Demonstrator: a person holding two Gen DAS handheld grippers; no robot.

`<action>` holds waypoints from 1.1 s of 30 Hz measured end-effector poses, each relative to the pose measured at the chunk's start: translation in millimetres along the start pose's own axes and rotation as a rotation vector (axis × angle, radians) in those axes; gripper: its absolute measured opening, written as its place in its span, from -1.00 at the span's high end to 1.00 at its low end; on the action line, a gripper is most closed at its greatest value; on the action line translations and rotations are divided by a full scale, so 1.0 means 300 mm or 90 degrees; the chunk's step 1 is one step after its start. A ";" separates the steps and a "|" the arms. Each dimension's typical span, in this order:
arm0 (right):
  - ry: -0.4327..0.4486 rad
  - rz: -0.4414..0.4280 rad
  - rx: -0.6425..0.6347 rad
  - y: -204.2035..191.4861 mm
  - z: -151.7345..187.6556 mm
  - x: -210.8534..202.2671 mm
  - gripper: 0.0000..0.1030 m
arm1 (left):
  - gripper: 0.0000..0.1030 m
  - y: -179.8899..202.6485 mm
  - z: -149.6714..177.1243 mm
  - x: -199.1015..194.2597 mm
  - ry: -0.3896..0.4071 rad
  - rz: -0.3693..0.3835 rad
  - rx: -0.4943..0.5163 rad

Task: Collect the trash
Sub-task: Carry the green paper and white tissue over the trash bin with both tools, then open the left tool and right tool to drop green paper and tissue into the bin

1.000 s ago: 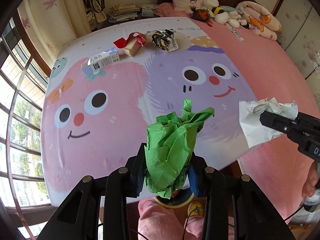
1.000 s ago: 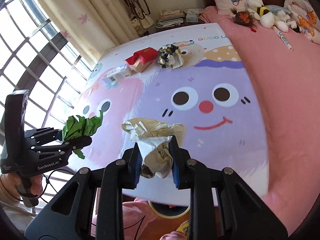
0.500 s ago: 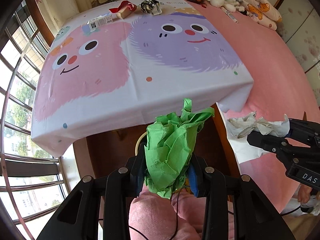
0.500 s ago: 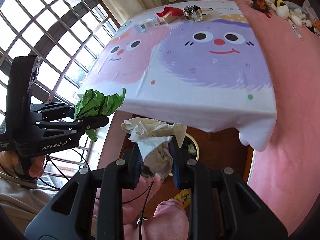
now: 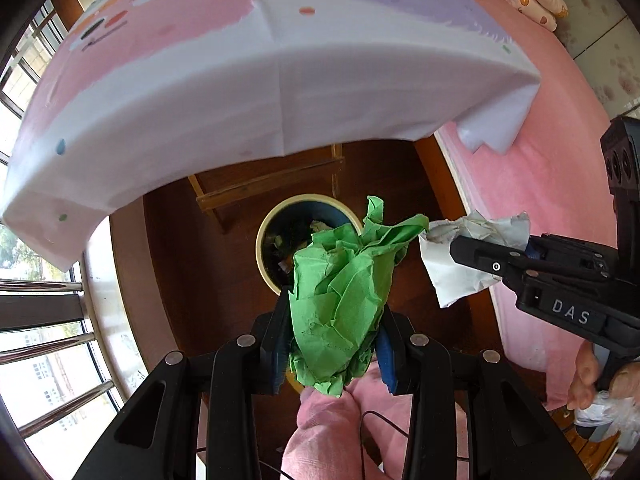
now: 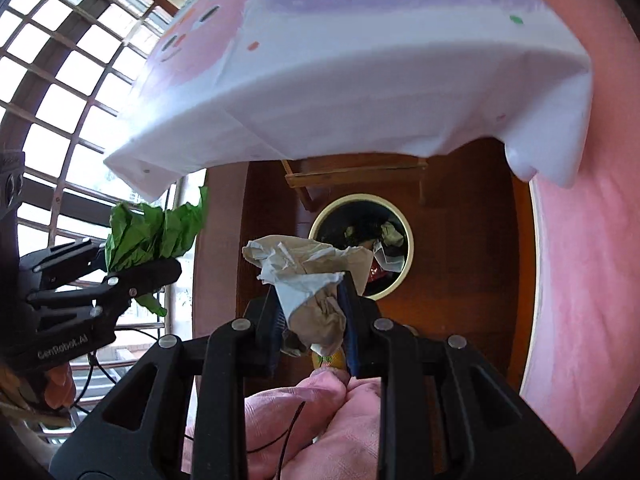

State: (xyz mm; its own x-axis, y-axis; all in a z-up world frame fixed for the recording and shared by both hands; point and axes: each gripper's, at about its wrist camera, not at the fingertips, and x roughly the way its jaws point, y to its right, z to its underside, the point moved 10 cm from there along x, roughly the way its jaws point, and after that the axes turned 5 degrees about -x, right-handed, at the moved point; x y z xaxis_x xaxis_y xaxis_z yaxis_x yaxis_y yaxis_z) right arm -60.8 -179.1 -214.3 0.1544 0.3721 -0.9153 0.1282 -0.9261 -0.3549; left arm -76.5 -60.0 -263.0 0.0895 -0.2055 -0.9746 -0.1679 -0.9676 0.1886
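My left gripper (image 5: 334,320) is shut on a crumpled green paper (image 5: 340,292) and holds it above the near rim of a round trash bin (image 5: 266,236) on the floor. The bin has a cream rim and holds several scraps. My right gripper (image 6: 312,308) is shut on a crumpled white paper (image 6: 308,276), just left of the bin (image 6: 406,220) in its view. The right gripper and its white paper (image 5: 464,256) show at right in the left wrist view. The left gripper with the green paper (image 6: 152,236) shows at left in the right wrist view.
The table with a white cartoon cloth (image 5: 280,92) overhangs above the bin. A wooden frame (image 5: 256,184) stands under the table behind the bin. A pink bed (image 5: 560,160) lies to the right, window bars (image 5: 44,320) to the left. My pink-clad knees (image 6: 320,420) are below.
Both grippers have dropped from the tabletop level and tilted down below the table edge. The trash bin on the floor has come into full view under them. Both papers stay gripped.
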 end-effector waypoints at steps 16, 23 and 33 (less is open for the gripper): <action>-0.057 0.036 0.199 0.311 0.266 0.628 0.57 | 0.30 -0.039 -0.011 0.662 -0.066 0.002 0.018; -0.052 0.049 0.218 0.401 0.232 0.746 0.57 | -0.27 -0.053 -0.066 0.847 -0.097 0.013 -0.007; -0.056 0.056 0.209 0.435 0.153 0.832 0.57 | -0.73 -0.122 -0.091 0.866 -0.062 -0.007 -0.033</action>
State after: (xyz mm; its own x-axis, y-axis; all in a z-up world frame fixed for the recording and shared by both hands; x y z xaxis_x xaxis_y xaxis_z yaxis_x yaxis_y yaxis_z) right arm -50.5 -210.0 -497.7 0.0646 0.2971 -0.9527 -0.2064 -0.9300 -0.3040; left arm -20.4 -81.9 -520.0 -0.0045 -0.1819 -0.9833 -0.1158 -0.9766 0.1812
